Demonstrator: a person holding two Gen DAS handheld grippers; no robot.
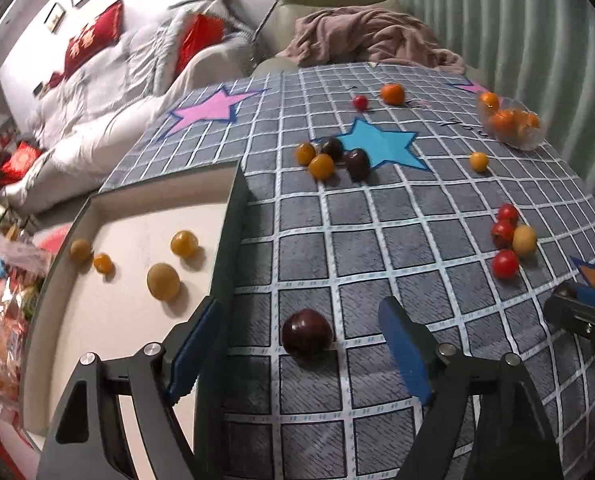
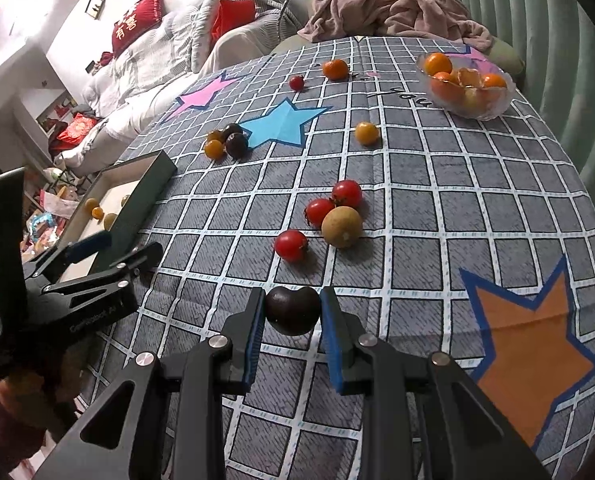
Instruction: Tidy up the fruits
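My left gripper [image 1: 301,344] is open, its blue pads on either side of a dark red plum [image 1: 307,338] lying on the checked cloth. It also shows in the right wrist view [image 2: 109,250]. My right gripper [image 2: 293,312] is shut on a dark plum [image 2: 293,310] held just above the cloth. A dark-rimmed box [image 1: 233,216] to the left holds several yellow fruits [image 1: 163,281]. Red tomatoes [image 2: 291,245] and a tan round fruit [image 2: 342,227] lie mid-table. Two dark plums [image 2: 236,145] with yellow fruits lie by the blue star.
A glass bowl [image 2: 493,108] of oranges stands at the far right. A loose orange [image 2: 335,69], a small red fruit [image 2: 296,82] and a yellow fruit [image 2: 366,133] lie further back. A sofa and an armchair with a pink blanket stand beyond the table.
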